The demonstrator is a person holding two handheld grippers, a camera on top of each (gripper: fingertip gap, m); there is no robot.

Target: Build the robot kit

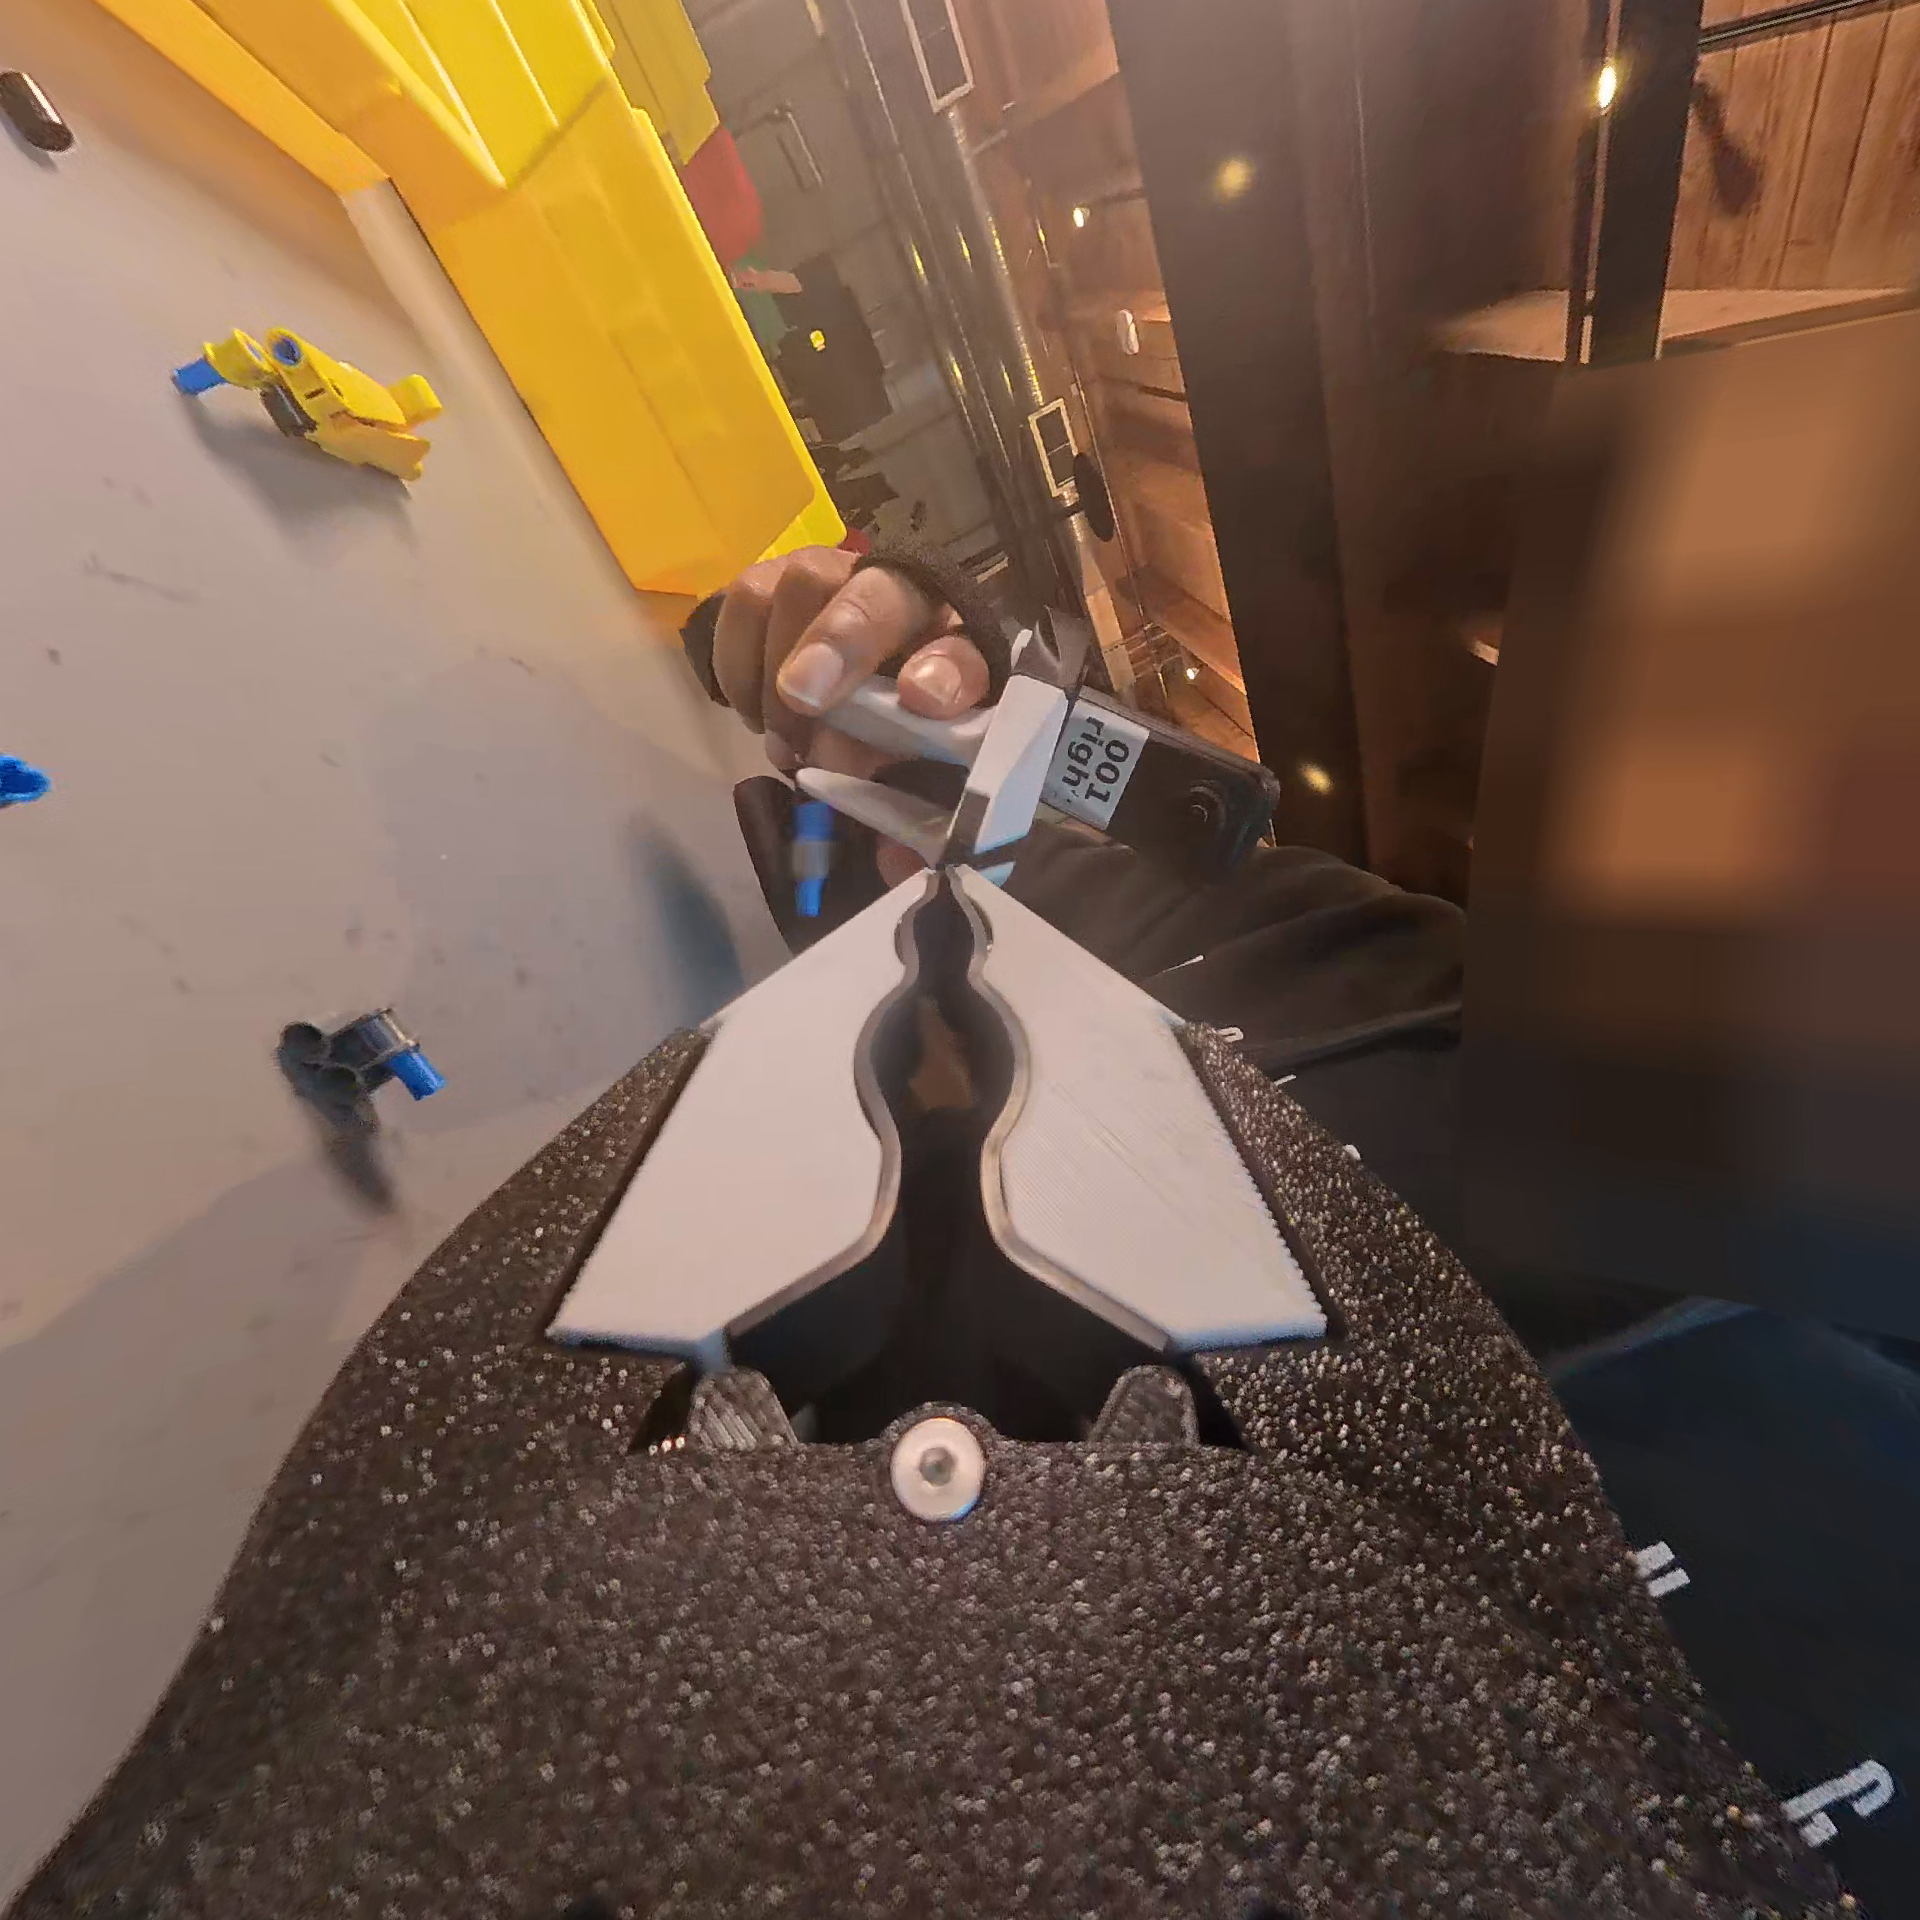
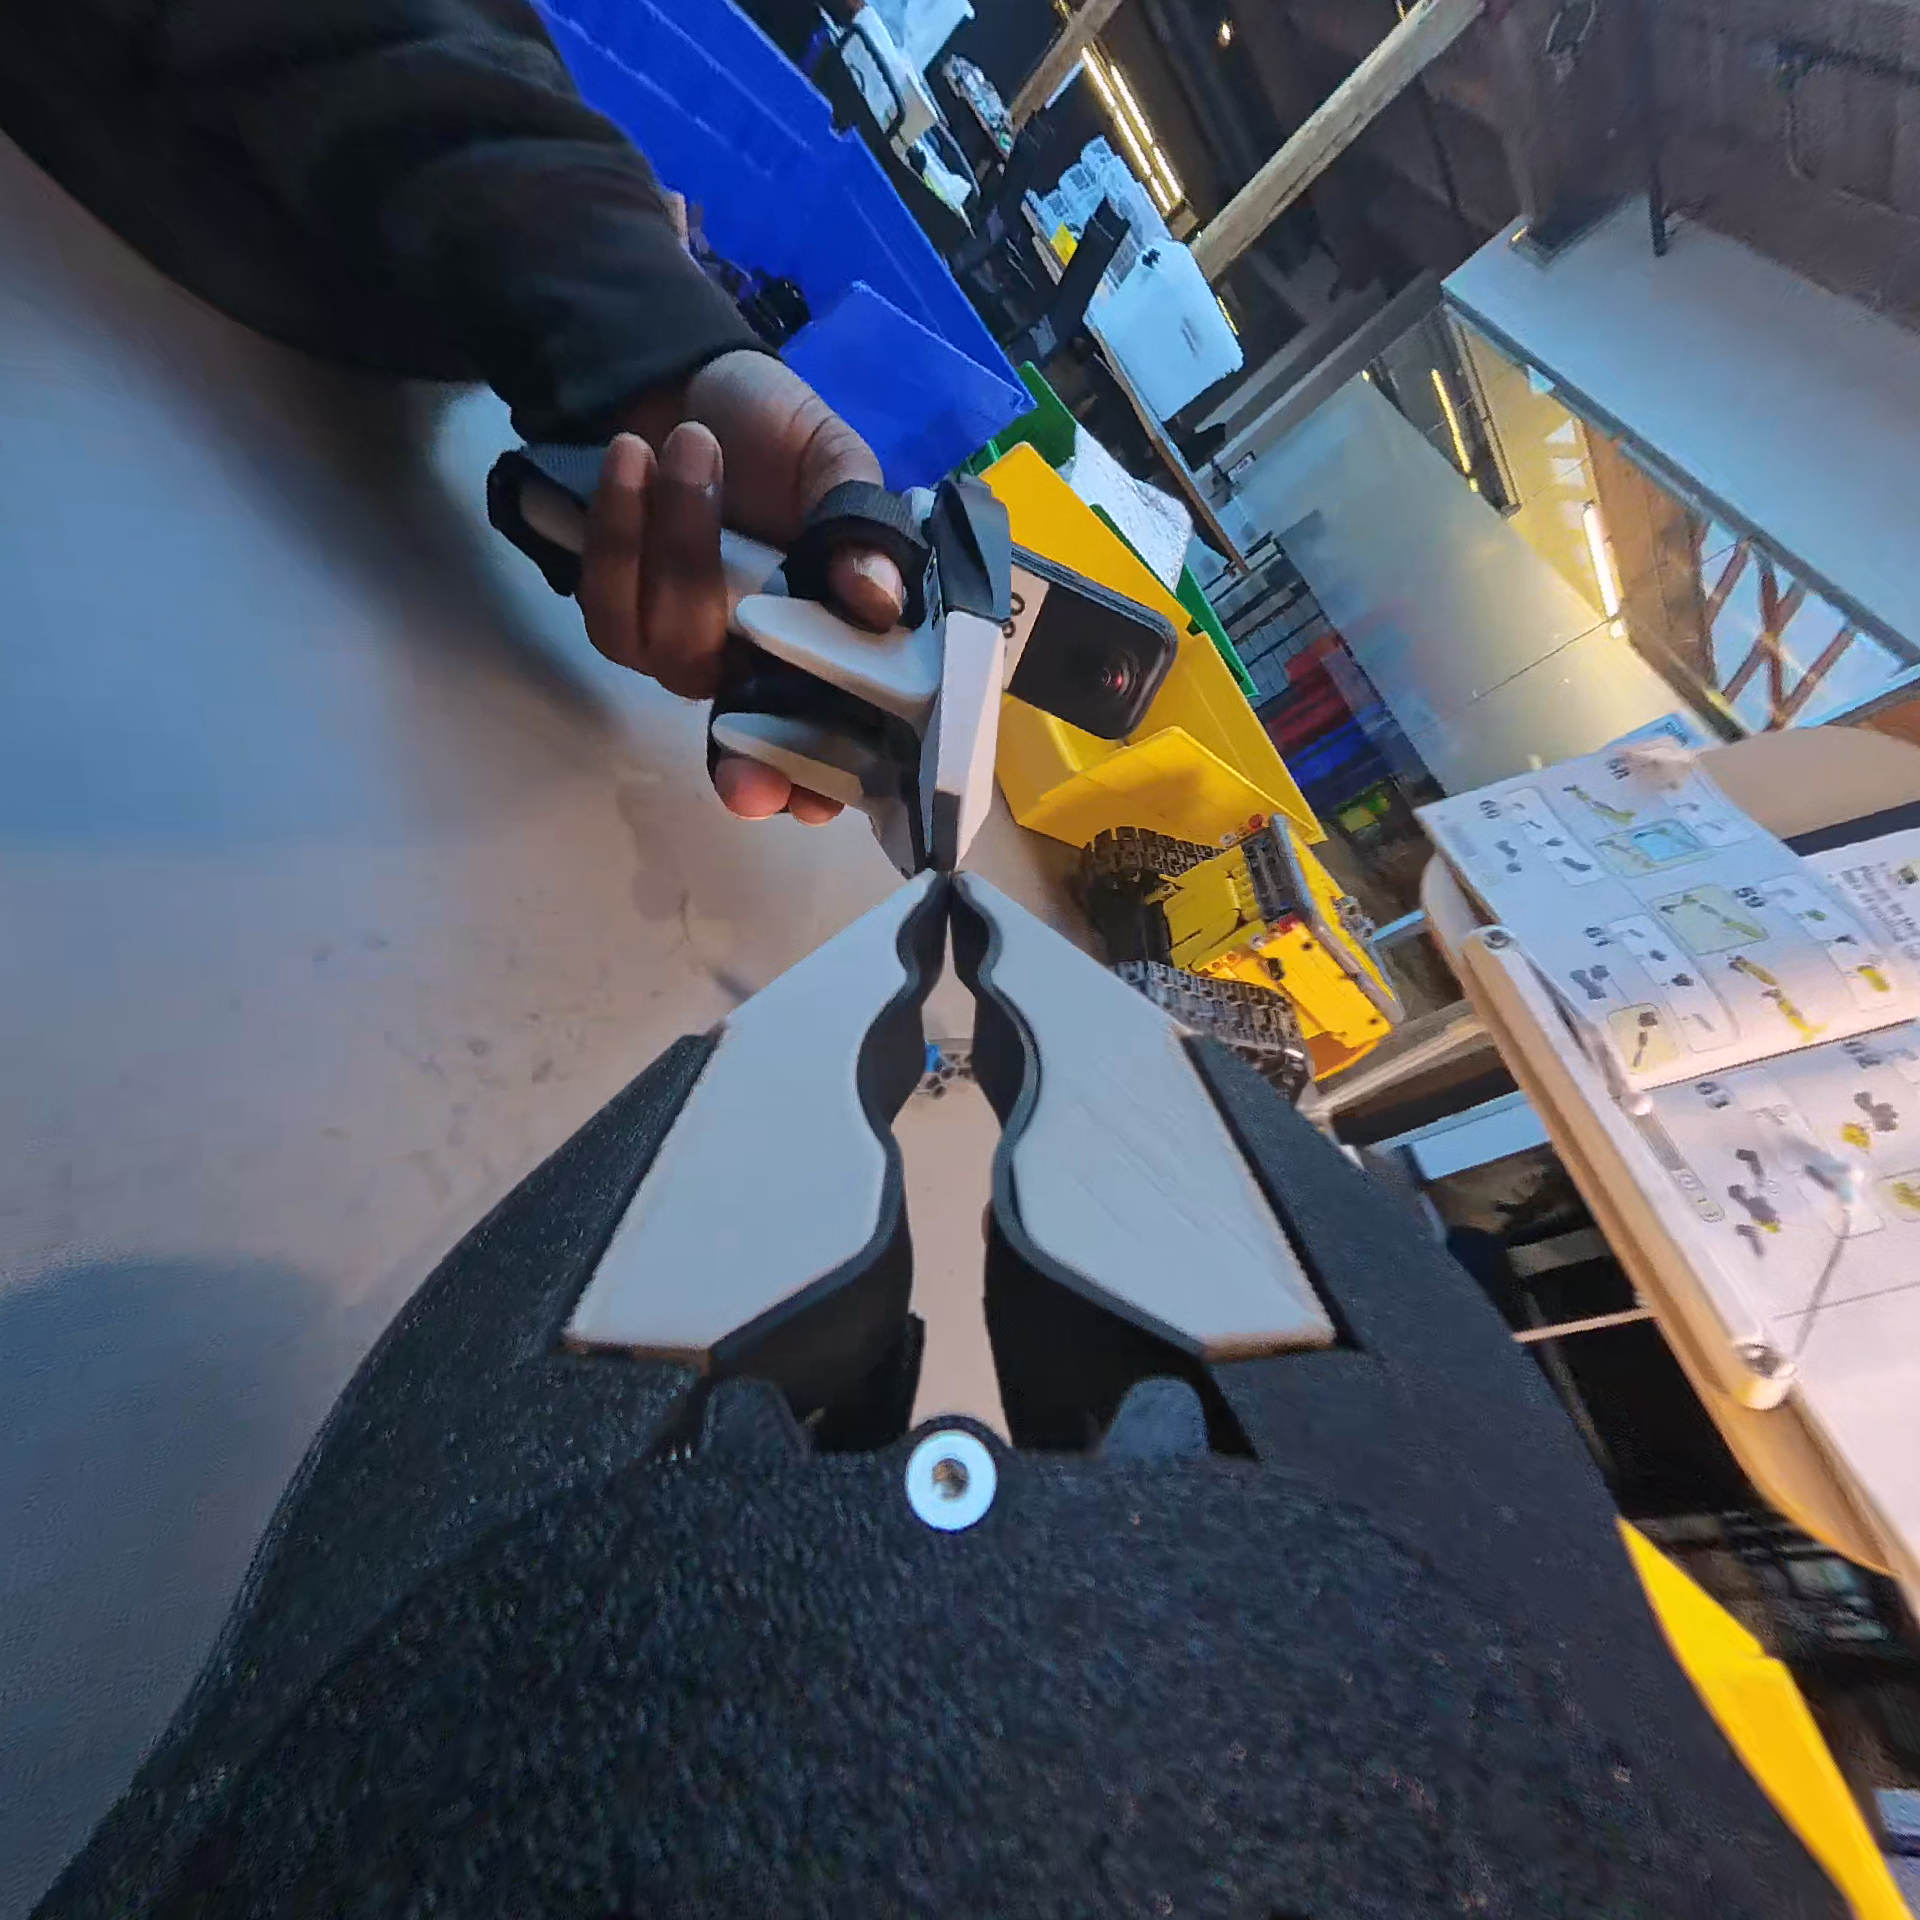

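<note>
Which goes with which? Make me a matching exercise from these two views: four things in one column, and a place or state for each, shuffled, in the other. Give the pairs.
Things
1. left tool
2. small yellow brick assembly
3. instruction booklet
4. blue bins

Places or states
A. open on a stand, at the right side
B. shut, its tip facing the tip of the right tool
C. lying on the grey table
D. behind the person's dark sleeve

Pairs: 1-B, 2-C, 3-A, 4-D
</note>
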